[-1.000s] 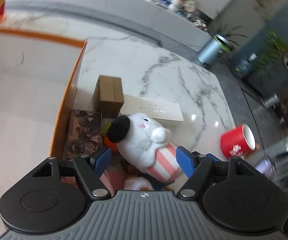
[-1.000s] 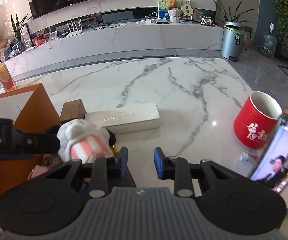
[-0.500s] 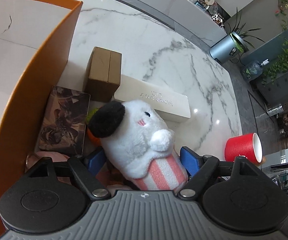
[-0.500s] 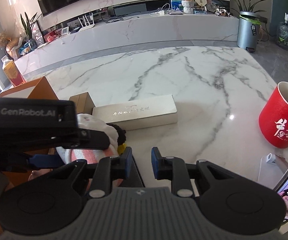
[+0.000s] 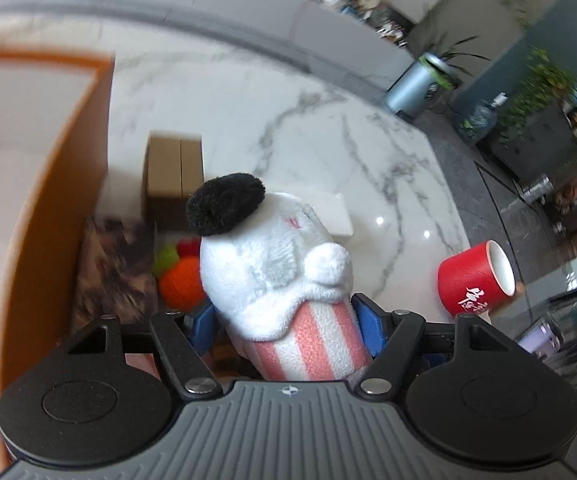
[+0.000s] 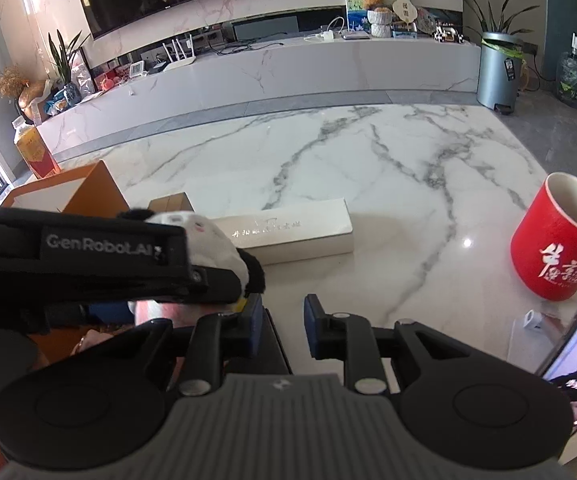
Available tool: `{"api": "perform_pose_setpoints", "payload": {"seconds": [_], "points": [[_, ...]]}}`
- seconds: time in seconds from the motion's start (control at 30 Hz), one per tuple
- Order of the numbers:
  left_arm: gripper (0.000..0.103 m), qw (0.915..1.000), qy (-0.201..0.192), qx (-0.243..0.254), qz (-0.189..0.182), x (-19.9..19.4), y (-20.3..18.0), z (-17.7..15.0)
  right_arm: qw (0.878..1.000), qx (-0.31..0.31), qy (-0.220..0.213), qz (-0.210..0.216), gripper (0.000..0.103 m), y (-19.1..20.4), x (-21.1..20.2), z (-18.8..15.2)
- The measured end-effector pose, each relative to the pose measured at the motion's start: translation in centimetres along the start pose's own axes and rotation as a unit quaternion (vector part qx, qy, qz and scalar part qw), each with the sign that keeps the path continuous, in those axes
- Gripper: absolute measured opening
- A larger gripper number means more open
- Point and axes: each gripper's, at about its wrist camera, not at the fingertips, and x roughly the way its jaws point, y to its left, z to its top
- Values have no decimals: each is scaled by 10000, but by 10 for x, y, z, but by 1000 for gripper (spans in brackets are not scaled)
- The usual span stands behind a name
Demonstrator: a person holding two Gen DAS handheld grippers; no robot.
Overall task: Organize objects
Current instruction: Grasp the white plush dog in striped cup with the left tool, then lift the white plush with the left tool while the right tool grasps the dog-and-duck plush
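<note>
The orange box (image 5: 60,200) at my left looked empty as far as I could see, so I judged the sorting barely begun. Beside it lay a dark patterned packet (image 5: 112,268), a brown carton (image 5: 174,172) and a knitted orange toy (image 5: 182,284). My left gripper (image 5: 284,324) was closing on the plush toy (image 5: 276,272), its striped base between the blue pads. My right gripper (image 6: 282,326) stood narrow and empty over the worktop (image 6: 368,160). "GenRobot.AI" showed on my left gripper's side; the white box (image 6: 288,234) and red cup (image 6: 556,248) bore characters I couldn't read.
</note>
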Motion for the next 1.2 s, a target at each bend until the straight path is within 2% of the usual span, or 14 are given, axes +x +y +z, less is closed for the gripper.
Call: {"api": "perform_pose_setpoints", "payload": {"seconds": [0.17,0.3,0.4,0.5,0.6,0.73,0.8,1.0,1.07,1.2], "points": [[80,9966,-371,735,88,-37,-8,-5,9996,-199,92,180,26,7,-27,-12],[80,9922,-443,1164,60,-58,-9,-16,9965,-699,221,402,27,28,-43,-30],[80,9887,-415,1436,114,-70,-7,-25,9917,-1150,361,455,43,41,-47,-45],[81,9860,-423,1602,176,-79,-6,-35,9842,-1633,556,396,48,49,-42,-54],[80,9848,-476,1657,195,-86,-4,-41,9751,-2106,658,210,61,58,-36,-61],[80,9849,-514,1645,147,-93,0,-45,9666,-2453,734,65,64,68,-27,-68],[81,9853,-527,1620,115,-97,3,-47,9634,-2583,717,-68,69,72,-21,-70],[81,9860,-630,1542,26,-111,9,-50,9548,-2864,683,-412,72,82,-9,-75],[80,9857,-685,1542,-12,-118,10,-51,9530,-2907,605,-607,59,84,-9,-75],[81,9845,-838,1539,-106,-135,14,-53,9593,-2694,696,-473,53,85,-14,-69]]}}
